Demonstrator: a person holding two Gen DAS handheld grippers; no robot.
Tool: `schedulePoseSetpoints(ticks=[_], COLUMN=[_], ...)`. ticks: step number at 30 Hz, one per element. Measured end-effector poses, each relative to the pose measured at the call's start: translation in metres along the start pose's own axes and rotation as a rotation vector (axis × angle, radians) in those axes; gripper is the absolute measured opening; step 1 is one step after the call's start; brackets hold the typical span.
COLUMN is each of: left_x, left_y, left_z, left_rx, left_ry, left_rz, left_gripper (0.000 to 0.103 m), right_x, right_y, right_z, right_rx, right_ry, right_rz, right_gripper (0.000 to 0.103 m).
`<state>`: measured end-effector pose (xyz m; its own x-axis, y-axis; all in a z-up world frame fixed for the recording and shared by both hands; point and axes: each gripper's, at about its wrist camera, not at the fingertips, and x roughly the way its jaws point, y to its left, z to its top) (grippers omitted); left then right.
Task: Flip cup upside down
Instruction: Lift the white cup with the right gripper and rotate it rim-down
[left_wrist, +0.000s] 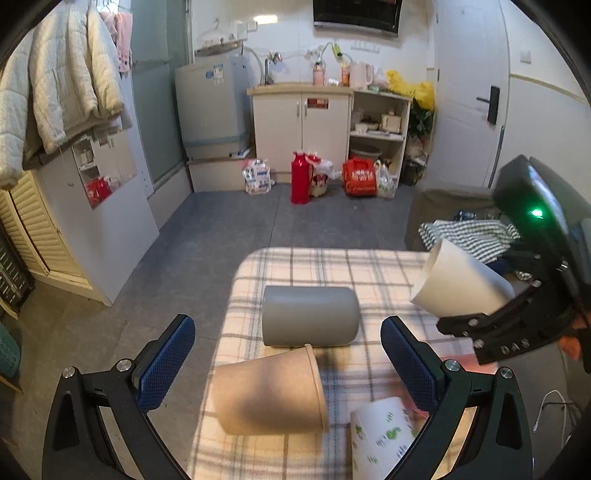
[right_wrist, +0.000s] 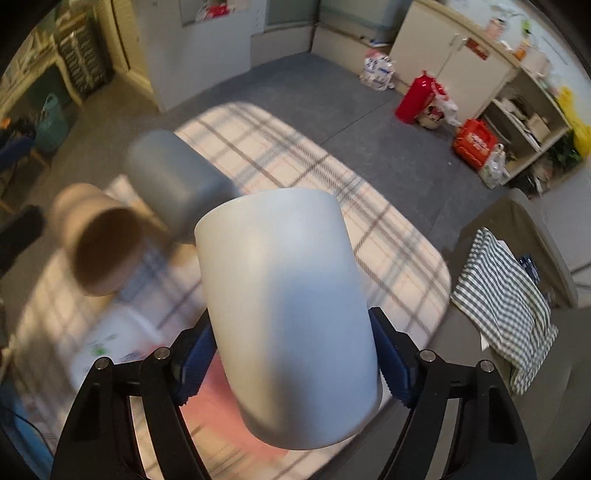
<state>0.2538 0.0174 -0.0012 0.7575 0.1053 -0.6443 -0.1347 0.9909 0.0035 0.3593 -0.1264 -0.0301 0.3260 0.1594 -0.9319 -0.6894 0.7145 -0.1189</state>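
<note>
The right gripper (right_wrist: 291, 354) holds the white cup (right_wrist: 291, 314) tilted in the air above the plaid counter (right_wrist: 388, 236), jaws clamped on its sides. The left gripper (left_wrist: 288, 343) hangs with jaws spread wide over a brown paper cup (left_wrist: 269, 391) lying on its side just beside a grey cup (left_wrist: 310, 315).

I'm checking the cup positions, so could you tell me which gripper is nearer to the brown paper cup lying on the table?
Left. The left gripper is open around the brown paper cup; the right gripper is off to its right, holding the white cup.
</note>
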Motion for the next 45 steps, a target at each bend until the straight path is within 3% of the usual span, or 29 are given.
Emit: schedulePoseSetpoints(ticks=[8, 14, 23, 30, 36, 45], left_x=[-0.092, -0.138, -0.149, -0.137, -0.119, -0.11], left_y=[0.015, 0.029, 0.043, 0.05, 0.051, 0.046], left_z=[-0.003, -0.033, -0.107, -0.155, -0.175, -0.178], left_rx=[-0.006, -0.004, 0.022, 0.011, 0.001, 0.008], left_ry=[-0.089, -0.121, -0.06, -0.004, 0.056, 0.071], left_rz=[0.0, -0.02, -0.03, -0.021, -0.019, 0.01], left_gripper=[0.103, 0.103, 0.103, 0.103, 0.103, 0.103], right_x=[-0.097, -0.124, -0.088, -0.054, -0.034, -0.015], right_y=[0.052, 0.106, 0.186, 0.203, 0.209, 0.203], right_z=[-0.051, -0.101, -0.17, -0.191, -0.192, -0.198], right_rx=[0.106, 0.228, 0.433, 0.546, 0.552, 0.569], right_ry=[-0.082, -0.108, -0.12, -0.098, -0.068, -0.054], right_rz=[-0.046, -0.024, 0.011, -0.021, -0.028, -0.012], right_gripper=[0.076, 0.076, 0.076, 0.075, 0.075, 0.074])
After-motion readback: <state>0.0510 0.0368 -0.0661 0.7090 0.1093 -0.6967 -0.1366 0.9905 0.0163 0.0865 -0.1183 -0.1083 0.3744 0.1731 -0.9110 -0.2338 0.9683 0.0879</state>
